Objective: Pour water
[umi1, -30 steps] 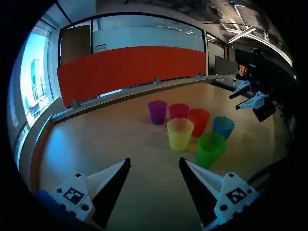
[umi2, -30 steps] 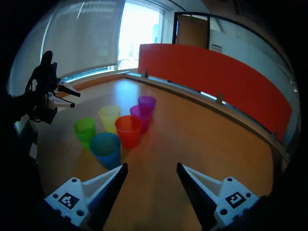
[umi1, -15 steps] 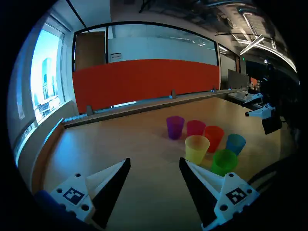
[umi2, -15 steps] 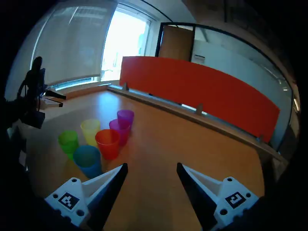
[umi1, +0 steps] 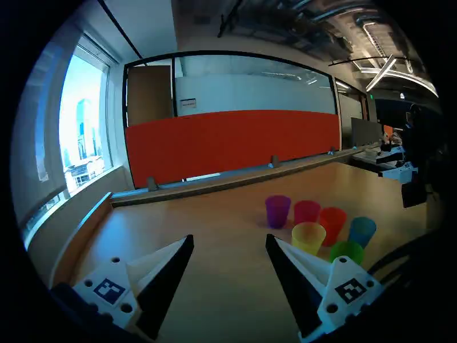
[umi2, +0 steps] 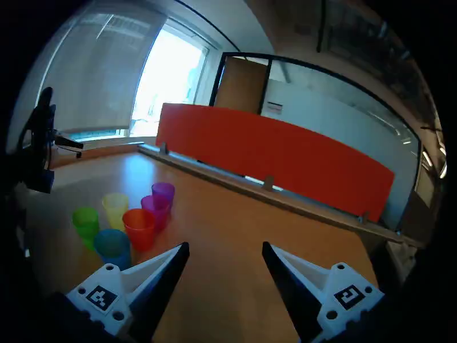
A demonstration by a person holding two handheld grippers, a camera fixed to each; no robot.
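Several plastic cups stand grouped on the wooden table. In the left gripper view: purple cup (umi1: 277, 211), magenta cup (umi1: 307, 212), red cup (umi1: 332, 225), yellow cup (umi1: 308, 237), blue cup (umi1: 362, 231), green cup (umi1: 345, 252). My left gripper (umi1: 228, 243) is open and empty, well short of them. In the right gripper view the cups sit low left: purple cup (umi2: 163, 195), magenta cup (umi2: 153, 210), red cup (umi2: 139, 228), yellow cup (umi2: 115, 210), green cup (umi2: 85, 224), blue cup (umi2: 112, 247). My right gripper (umi2: 225, 248) is open and empty. The other gripper (umi2: 43, 150) shows far left.
An orange divider panel (umi1: 234, 140) runs along the table's far edge. Windows (umi2: 165, 91) and a wooden door (umi2: 243, 86) lie beyond. The wooden table (umi2: 240, 228) spreads wide to the right of the cups. The other gripper (umi1: 412, 182) hangs at the far right.
Both grippers have pulled back and tilted up; the cups look smaller and lower in each view. Both stay open.
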